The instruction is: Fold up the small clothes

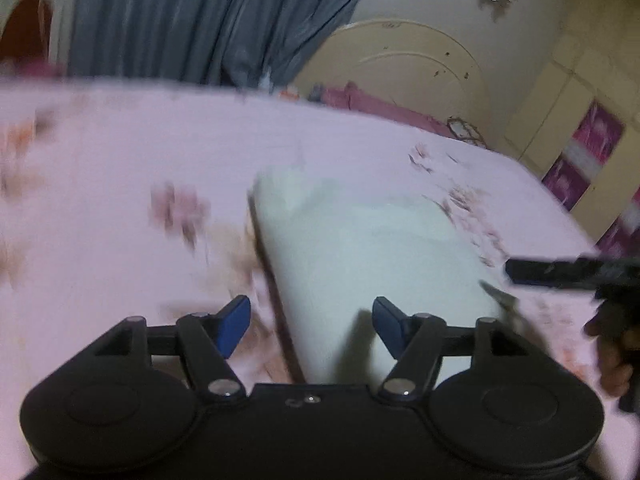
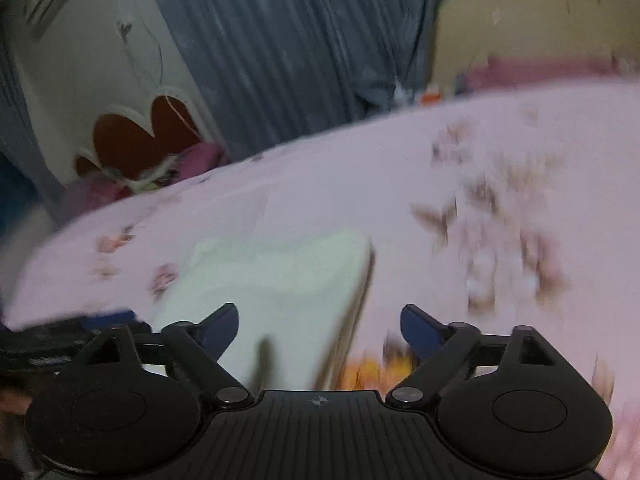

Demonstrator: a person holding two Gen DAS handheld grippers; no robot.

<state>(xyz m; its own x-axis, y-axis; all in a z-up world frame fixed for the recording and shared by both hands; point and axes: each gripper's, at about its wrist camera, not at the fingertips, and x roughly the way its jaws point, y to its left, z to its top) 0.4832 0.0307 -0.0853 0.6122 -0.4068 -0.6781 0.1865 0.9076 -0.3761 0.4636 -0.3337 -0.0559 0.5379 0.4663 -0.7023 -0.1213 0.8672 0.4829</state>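
A small white garment lies flat on the pink floral bedsheet, folded into a long strip. My left gripper is open and empty, low over the garment's near left edge. In the right wrist view the same garment lies ahead and to the left. My right gripper is open and empty, over the garment's near right edge. The right gripper also shows at the right edge of the left wrist view. Both views are blurred.
The bed's cream headboard and pink pillows are at the far end. A grey-blue curtain hangs behind the bed. A wardrobe with pink panels stands at the right.
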